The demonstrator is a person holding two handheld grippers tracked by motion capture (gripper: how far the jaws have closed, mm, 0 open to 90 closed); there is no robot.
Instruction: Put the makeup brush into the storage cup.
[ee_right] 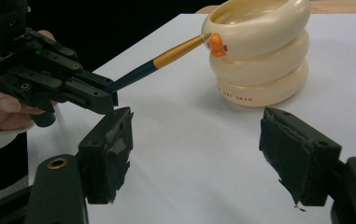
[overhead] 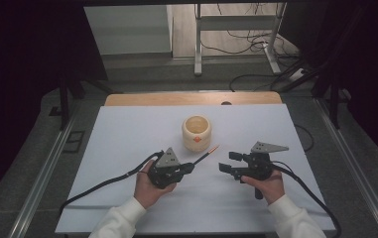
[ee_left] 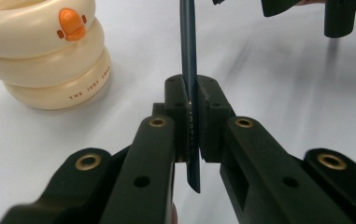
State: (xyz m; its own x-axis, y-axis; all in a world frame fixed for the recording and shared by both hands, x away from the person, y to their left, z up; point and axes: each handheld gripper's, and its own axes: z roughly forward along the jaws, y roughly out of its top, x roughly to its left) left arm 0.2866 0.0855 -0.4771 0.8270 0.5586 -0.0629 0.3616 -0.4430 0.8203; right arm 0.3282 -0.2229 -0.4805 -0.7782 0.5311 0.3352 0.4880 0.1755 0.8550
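A cream ring-stacked holder (overhead: 196,132) with an orange duck beak stands upright at the middle of the white mat (overhead: 127,129). My left gripper (overhead: 190,167) is shut on the dark blue shaft of a brush (overhead: 206,155), whose gold and orange end points up-right toward the holder. In the left gripper view the jaws (ee_left: 190,91) clamp the shaft (ee_left: 188,46), with the holder (ee_left: 40,51) at the left. My right gripper (overhead: 226,161) is open and holds nothing, just right of the brush. Between its wide-apart pads (ee_right: 112,144) I see the brush (ee_right: 157,60) tip beside the holder (ee_right: 259,51).
A wooden table edge (overhead: 191,98) runs behind the mat. Beyond it stand a metal frame (overhead: 198,44) and loose cables (overhead: 256,42) on the floor. Each gripper trails a black cable toward the near edge of the mat.
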